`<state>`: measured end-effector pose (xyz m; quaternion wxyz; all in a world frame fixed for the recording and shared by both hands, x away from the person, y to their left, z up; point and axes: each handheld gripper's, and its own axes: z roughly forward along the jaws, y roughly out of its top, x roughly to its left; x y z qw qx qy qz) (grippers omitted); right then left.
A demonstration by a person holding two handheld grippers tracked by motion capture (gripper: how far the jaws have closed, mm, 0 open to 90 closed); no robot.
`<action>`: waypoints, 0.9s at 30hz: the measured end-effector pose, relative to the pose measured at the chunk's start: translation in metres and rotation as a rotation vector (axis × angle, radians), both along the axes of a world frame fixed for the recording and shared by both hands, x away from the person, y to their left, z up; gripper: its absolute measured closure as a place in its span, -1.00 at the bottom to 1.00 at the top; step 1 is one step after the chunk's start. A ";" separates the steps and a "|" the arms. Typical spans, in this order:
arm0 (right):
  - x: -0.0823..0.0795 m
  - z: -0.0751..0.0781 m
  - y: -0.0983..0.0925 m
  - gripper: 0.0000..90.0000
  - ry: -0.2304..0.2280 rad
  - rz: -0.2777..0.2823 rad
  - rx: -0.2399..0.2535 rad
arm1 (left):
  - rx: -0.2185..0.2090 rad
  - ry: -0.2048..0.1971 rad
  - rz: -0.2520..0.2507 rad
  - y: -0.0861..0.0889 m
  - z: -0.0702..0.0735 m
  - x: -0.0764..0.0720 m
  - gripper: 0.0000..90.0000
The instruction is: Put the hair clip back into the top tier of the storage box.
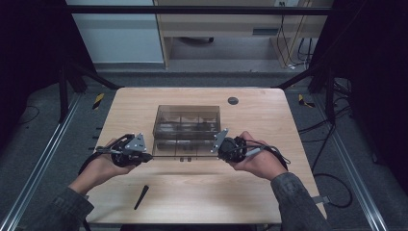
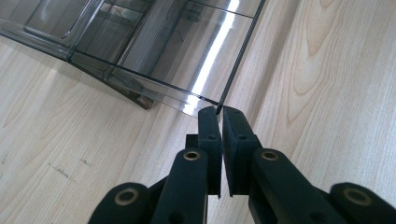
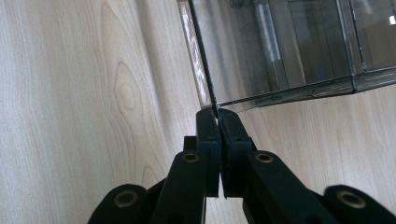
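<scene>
Pinching clear lid (image 1: 183, 150) corners: both grippers; smoky compartment box (image 1: 186, 120) behind.

- The high view looks forward and down from above the person's near edge of the table (image 1: 144, 101), far enough to take in the whole top and the floor beyond.
- The left gripper view rides close behind its black jaws, facing along them at the lid (image 2: 187, 56) corner of the clear box (image 1: 186, 121).
- The right gripper view sits as close, facing the opposite lid corner.
- All three views share the lid's near edge and the wood beside it.
</scene>
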<state>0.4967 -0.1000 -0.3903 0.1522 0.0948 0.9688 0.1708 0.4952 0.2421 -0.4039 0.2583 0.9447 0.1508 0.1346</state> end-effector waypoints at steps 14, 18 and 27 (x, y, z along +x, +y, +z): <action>-0.002 -0.003 -0.001 0.85 0.010 0.007 0.025 | -0.036 -0.004 0.016 0.007 -0.003 -0.001 0.76; -0.003 -0.001 -0.007 0.44 -0.015 -0.005 0.059 | -0.024 -0.030 0.045 0.017 -0.006 -0.009 0.27; -0.021 -0.012 -0.050 -0.26 -0.109 -0.180 0.206 | -0.069 -0.090 0.167 0.050 -0.006 -0.038 -0.55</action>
